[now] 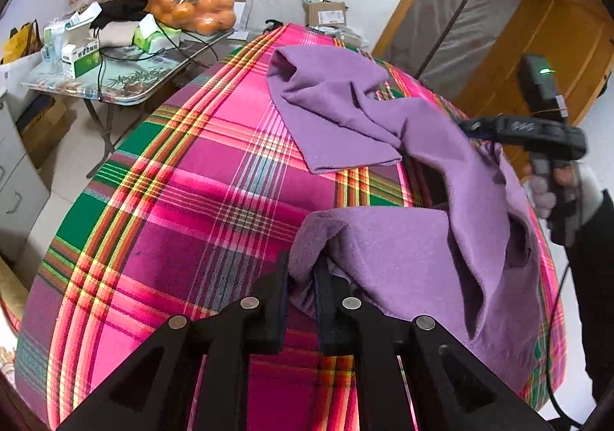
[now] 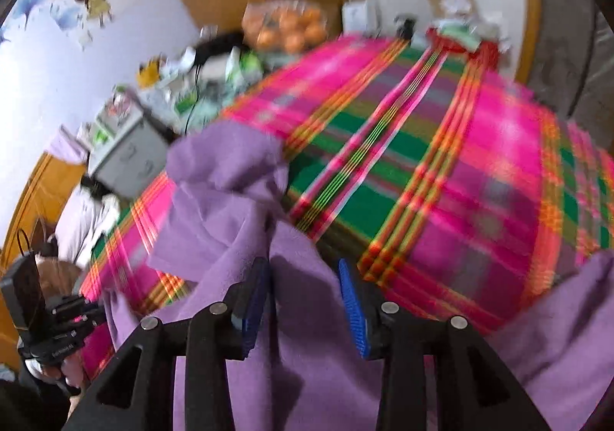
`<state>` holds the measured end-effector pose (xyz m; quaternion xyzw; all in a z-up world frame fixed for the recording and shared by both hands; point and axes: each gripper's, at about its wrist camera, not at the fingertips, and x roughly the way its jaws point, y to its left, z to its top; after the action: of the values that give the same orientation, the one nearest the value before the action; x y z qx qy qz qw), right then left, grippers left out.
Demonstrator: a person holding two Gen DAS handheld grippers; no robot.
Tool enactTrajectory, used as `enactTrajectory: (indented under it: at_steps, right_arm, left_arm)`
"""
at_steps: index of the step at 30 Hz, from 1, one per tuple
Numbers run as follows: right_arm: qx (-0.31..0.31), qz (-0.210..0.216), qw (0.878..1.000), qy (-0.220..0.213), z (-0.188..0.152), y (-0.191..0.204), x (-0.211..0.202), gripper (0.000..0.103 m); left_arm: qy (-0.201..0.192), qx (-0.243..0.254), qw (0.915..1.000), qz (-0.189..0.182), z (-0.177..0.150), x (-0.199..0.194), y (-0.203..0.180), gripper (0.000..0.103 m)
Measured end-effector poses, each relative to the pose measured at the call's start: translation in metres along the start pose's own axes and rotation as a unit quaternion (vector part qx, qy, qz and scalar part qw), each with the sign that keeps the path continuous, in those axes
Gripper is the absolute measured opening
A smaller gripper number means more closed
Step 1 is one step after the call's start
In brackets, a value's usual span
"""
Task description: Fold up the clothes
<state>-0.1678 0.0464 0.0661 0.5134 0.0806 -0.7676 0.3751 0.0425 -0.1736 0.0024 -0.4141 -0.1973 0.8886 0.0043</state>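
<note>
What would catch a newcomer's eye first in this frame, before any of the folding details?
The loud pink, green and orange plaid cover fills most of both views. Across it sprawls a crumpled purple garment, one edge pinched in the left hand-held gripper at the bottom of its own view, while the right hand-held gripper stands open over the cloth. Behind, on a cluttered side table, sits a bag of oranges.

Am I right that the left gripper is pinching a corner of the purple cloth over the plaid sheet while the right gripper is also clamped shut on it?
Not quite. The left gripper does pinch the purple cloth over the plaid sheet, but the right gripper is open: in the right wrist view its blue pads stand apart, with the cloth between them.
</note>
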Motion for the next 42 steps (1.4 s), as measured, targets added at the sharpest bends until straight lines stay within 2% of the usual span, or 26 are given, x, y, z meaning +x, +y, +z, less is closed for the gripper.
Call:
enactTrajectory:
  at_steps: [1, 2, 4, 6, 7, 8, 10, 12, 14, 15, 16, 17, 19, 20, 22, 24, 26, 29, 33, 36, 37, 42]
  right_arm:
    - [-0.006, 0.001, 1.000, 0.006, 0.000, 0.002, 0.004, 0.011]
    - [-0.011, 0.005, 1.000, 0.004, -0.002, 0.005, 0.005, 0.007]
    - [-0.008, -0.003, 1.000, -0.029, -0.002, 0.006, -0.009, 0.007]
    - [0.017, -0.017, 0.997, -0.080, 0.000, -0.003, -0.032, 0.007]
    - [0.049, -0.036, 0.992, -0.113, -0.005, -0.014, -0.049, 0.007]
    - [0.084, -0.056, 0.984, -0.148, -0.011, -0.026, -0.066, 0.007]
    - [0.154, -0.095, 0.960, -0.214, -0.022, -0.051, -0.101, 0.007]
    - [0.221, -0.140, 0.933, -0.247, -0.043, -0.071, -0.125, 0.007]
    - [0.245, -0.162, 0.927, -0.235, -0.062, -0.080, -0.129, 0.007]
    - [0.243, -0.167, 0.931, -0.217, -0.069, -0.081, -0.126, 0.008]
    - [0.236, -0.167, 0.937, -0.196, -0.073, -0.080, -0.121, 0.010]
    - [0.215, -0.151, 0.952, -0.157, -0.076, -0.076, -0.111, 0.012]
    - [0.157, -0.088, 0.977, -0.113, -0.076, -0.061, -0.102, 0.017]
    - [0.128, -0.055, 0.986, -0.093, -0.076, -0.054, -0.098, 0.017]
    - [0.071, -0.037, 0.993, -0.086, -0.072, -0.036, -0.100, 0.018]
    - [0.037, -0.045, 0.991, -0.117, -0.062, -0.025, -0.113, 0.025]
    - [0.020, -0.070, 0.988, -0.138, -0.049, -0.020, -0.115, 0.039]
    - [-0.030, -0.116, 0.984, -0.133, -0.022, -0.009, -0.098, 0.039]
    - [-0.132, -0.142, 0.975, -0.106, 0.007, 0.022, -0.063, 0.040]
    - [-0.222, -0.159, 0.959, -0.074, 0.022, 0.045, -0.022, 0.042]
    - [-0.243, -0.159, 0.955, -0.061, 0.026, 0.050, -0.011, 0.046]
    - [-0.296, -0.166, 0.941, -0.007, 0.040, 0.057, 0.037, 0.049]
  left_arm:
    - [0.000, 0.001, 1.0000, -0.002, 0.001, 0.000, 0.000, 0.010]
    - [0.001, 0.001, 1.0000, -0.002, 0.001, 0.001, 0.000, 0.010]
    - [0.001, 0.003, 1.0000, -0.003, 0.002, 0.002, 0.000, 0.010]
    - [0.000, 0.004, 1.0000, -0.004, 0.003, 0.003, 0.000, 0.010]
    - [0.000, 0.004, 1.0000, -0.005, 0.004, 0.003, 0.000, 0.010]
    - [-0.001, 0.005, 1.0000, -0.005, 0.003, 0.003, 0.000, 0.010]
    - [-0.003, 0.006, 1.0000, -0.004, 0.003, 0.002, -0.001, 0.010]
    - [-0.005, 0.010, 0.9999, -0.001, 0.002, 0.002, -0.002, 0.010]
    - [-0.005, 0.010, 0.9999, 0.000, 0.001, 0.002, -0.002, 0.010]
    - [-0.005, 0.008, 1.0000, -0.001, 0.001, 0.002, -0.002, 0.010]
    - [-0.005, 0.006, 1.0000, -0.002, 0.001, 0.002, -0.001, 0.010]
    - [-0.005, 0.006, 1.0000, -0.003, 0.002, 0.002, -0.001, 0.010]
    - [-0.005, 0.005, 1.0000, -0.002, 0.003, 0.002, -0.001, 0.010]
    - [-0.005, 0.006, 1.0000, -0.002, 0.003, 0.002, -0.001, 0.010]
    - [-0.004, 0.006, 1.0000, 0.001, 0.004, 0.003, -0.001, 0.010]
    - [-0.005, 0.006, 1.0000, 0.003, 0.004, 0.003, -0.002, 0.010]
    - [-0.006, 0.005, 1.0000, 0.004, 0.003, 0.003, -0.002, 0.010]
    - [-0.008, 0.005, 0.9999, 0.007, 0.002, 0.003, -0.003, 0.010]
    - [-0.010, 0.004, 0.9999, 0.004, 0.002, 0.003, -0.002, 0.010]
    - [-0.011, 0.004, 0.9999, 0.000, 0.002, 0.003, -0.001, 0.010]
    - [-0.011, 0.004, 0.9999, -0.002, 0.002, 0.003, -0.001, 0.010]
    - [-0.012, 0.003, 0.9999, -0.010, 0.003, 0.004, 0.002, 0.011]
